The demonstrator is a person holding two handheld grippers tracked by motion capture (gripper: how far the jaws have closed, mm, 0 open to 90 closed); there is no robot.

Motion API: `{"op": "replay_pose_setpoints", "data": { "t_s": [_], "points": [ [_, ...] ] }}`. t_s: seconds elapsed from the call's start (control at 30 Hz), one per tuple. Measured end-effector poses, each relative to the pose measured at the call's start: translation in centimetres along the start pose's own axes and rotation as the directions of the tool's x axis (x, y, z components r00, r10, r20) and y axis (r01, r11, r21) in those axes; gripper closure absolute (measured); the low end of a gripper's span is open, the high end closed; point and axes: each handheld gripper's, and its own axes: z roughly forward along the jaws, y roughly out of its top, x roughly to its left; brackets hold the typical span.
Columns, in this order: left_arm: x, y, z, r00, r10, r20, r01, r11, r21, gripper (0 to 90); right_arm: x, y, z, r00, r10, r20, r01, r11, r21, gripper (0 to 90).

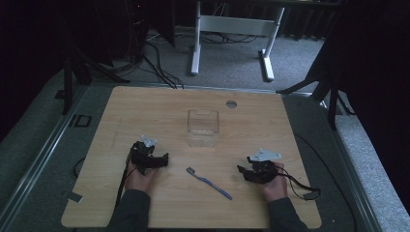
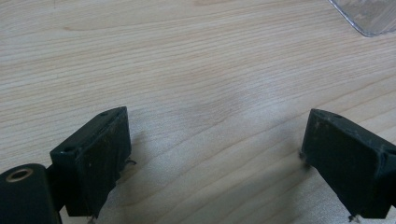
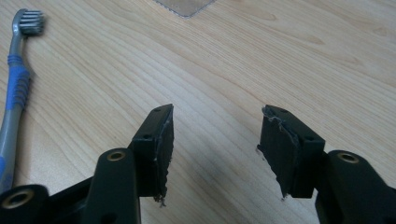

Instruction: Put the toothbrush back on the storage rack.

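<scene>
A dim room with grey carpet, loose cables and the white legs of a desk lies behind a light wooden table (image 1: 145, 104). On the table there is one blue-and-grey toothbrush (image 1: 209, 182), one clear plastic container (image 1: 203, 126) and one small round grey disc (image 1: 231, 103) set in the board near the far edge. Two hand-held grippers rest on the table, one in each hand of the person, whose dark sleeves come in from the near edge. No brand, label or writing can be read on anything.

The left gripper (image 1: 162, 160) has its jaws spread wide with only bare wood between them. The right gripper (image 1: 241, 171) has its jaws parted less widely, also with nothing between them.

The toothbrush lies between the two grippers, near both and touching neither, its bristle head toward the container and its handle running back toward the near edge. The container stands beyond the grippers, farther across the table, roughly midway between them.

The left gripper view catches a corner of the container (image 2: 369, 16) at its upper right. The right gripper view shows the toothbrush (image 3: 18, 81) close up at its left edge: grey bristles, grey neck, ribbed blue grip. It also shows a corner of the container (image 3: 184, 6) at the top.
</scene>
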Motion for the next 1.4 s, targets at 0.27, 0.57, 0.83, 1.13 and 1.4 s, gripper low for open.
{"op": "replay_pose_setpoints", "data": {
  "t_s": [0.27,0.57,0.83,1.13,1.4],
  "points": [
    [0.0,0.0,0.0,1.0,-0.001,0.0,0.001,1.0,0.0,8.4,0.8,0.8,-0.2,0.9968,-0.08,-0.004,0.08,0.997,0.019,46.6],
    [0.0,0.0,0.0,1.0,-0.001,0.0,0.001,1.0,0.001,8.4,0.4,1.6,-1.5,0.9975,-0.054,-0.046,0.054,0.999,-0.007,47.1],
    [0.0,0.0,0.0,1.0,-0.001,0.0,0.001,1.0,0.001,8.4,0.6,2.6,-2.5,0.9946,-0.065,-0.081,0.064,0.998,-0.015,47.6],
    [-0.1,0.0,0.0,1.0,0.0,0.001,0.0,1.0,0.0,8.5,1.2,3.7,-3.2,0.9922,-0.081,-0.095,0.08,0.997,-0.013,48.2],
    [-0.1,0.0,0.0,1.0,0.0,0.001,0.0,1.0,0.0,8.5,1.7,4.6,-3.4,0.989,-0.104,-0.106,0.104,0.995,-0.007,48.8]
  ]
}}
